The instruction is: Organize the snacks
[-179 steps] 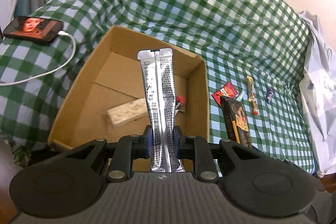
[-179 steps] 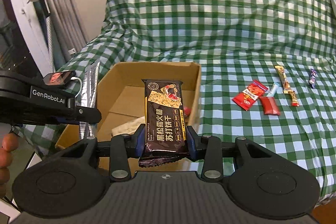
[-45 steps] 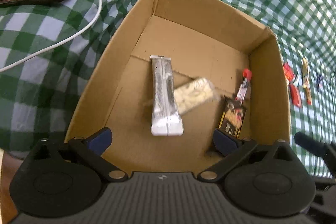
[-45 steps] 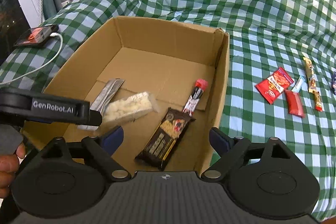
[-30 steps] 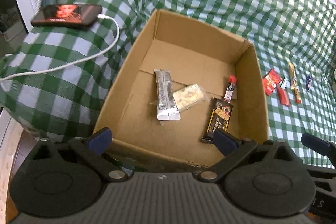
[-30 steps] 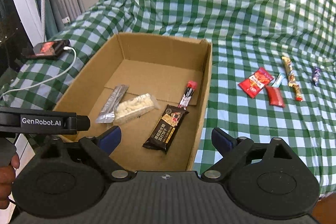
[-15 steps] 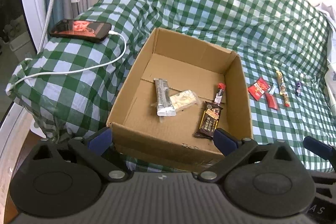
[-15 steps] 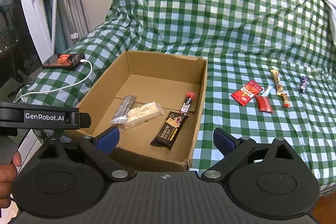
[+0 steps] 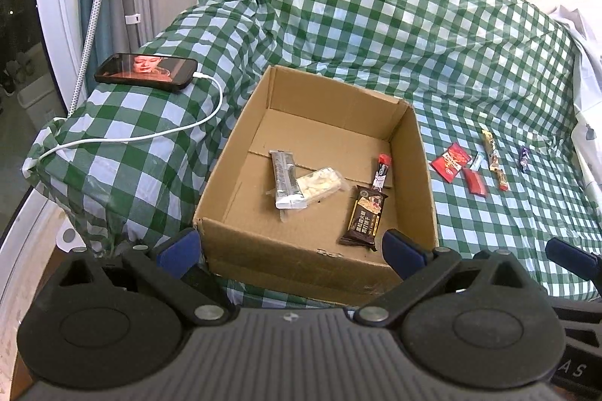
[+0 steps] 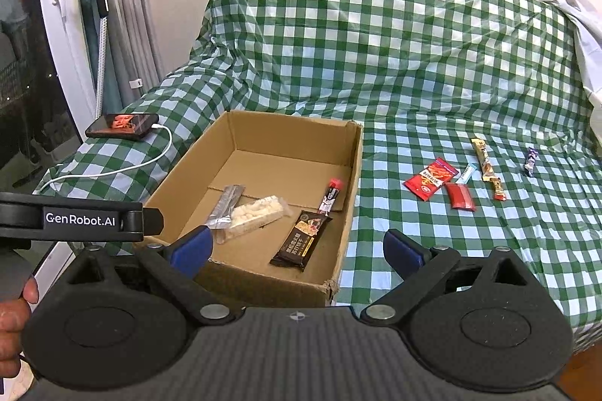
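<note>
Both your left gripper (image 9: 289,248) and right gripper (image 10: 297,248) gaped wide, holding nothing. Your cardboard box (image 9: 425,175) (brown, open-topped) sat on the checked cloth (image 9: 376,25), holding a dark biscuit pack (image 9: 364,216); a red sachet (image 10: 431,177) lay outside.

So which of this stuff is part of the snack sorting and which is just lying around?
Part of the job:
cardboard box
black cracker packet
silver packet
loose snacks on the cloth: red packet, long bar, purple candy

Just lying about:
phone
charging cable
</note>
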Motion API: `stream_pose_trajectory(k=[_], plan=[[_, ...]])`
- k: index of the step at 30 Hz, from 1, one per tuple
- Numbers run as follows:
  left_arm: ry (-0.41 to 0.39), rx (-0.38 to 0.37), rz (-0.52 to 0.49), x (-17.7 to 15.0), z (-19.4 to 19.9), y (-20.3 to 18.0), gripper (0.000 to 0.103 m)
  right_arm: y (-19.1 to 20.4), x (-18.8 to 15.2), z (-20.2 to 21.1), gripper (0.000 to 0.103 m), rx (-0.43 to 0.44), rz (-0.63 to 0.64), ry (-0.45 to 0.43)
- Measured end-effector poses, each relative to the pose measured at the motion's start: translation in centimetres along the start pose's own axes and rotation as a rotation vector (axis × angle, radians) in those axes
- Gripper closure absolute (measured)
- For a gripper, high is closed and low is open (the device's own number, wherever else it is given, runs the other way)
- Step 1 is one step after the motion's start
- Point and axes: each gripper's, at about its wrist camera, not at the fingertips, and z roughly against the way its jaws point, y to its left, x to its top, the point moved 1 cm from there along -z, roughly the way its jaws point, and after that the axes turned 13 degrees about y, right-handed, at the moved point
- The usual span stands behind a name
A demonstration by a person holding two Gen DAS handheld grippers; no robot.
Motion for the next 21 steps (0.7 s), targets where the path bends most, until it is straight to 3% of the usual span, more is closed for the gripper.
stream_pose_trajectory(k=[21], plan=[[0.039,0.051,-0.040,0.9,-1.5,-1.4,0.000,-1.4,0.1,-1.5,0.005,0.040,-0.054,0.035]])
